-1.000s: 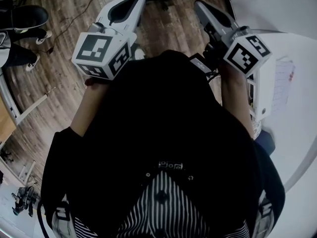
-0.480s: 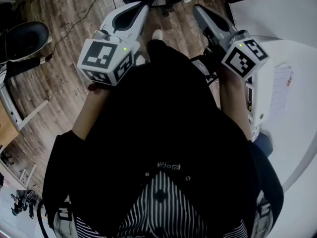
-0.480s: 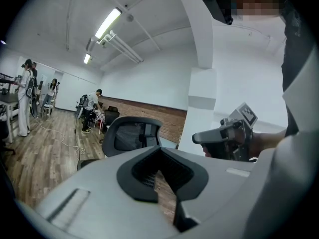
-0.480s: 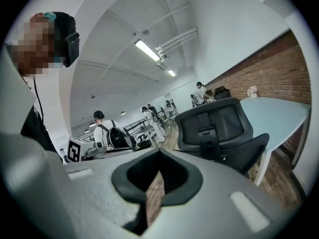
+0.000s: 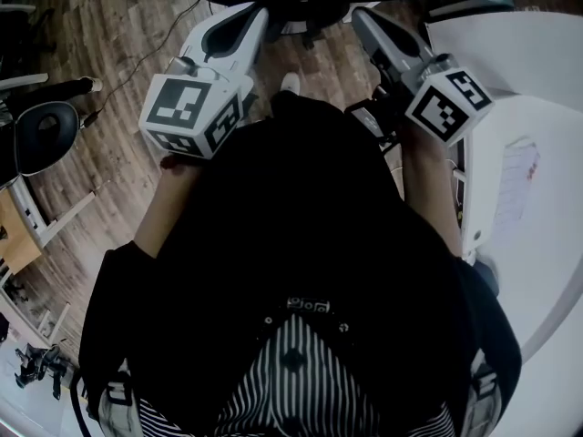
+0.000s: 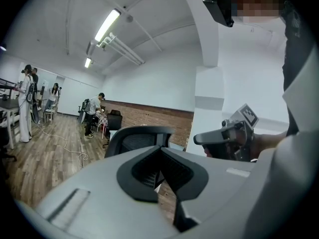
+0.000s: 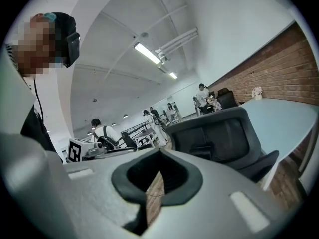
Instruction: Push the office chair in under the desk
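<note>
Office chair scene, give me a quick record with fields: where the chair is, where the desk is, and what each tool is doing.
office chair: black, its back toward the person, straight ahead of both tools
desk: pale top, just beyond the chair
left tool: shut, nothing between the jaws, aimed at the chair back
right tool: shut, nothing between the jaws, aimed at the chair back
contact with chair: cannot tell
floor: wood planks

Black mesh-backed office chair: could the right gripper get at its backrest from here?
Probably yes. The black mesh-backed office chair stands just ahead of the right gripper, its backrest towards it, and nothing shows between them. The fingers are shut, which should suit pushing.
</note>
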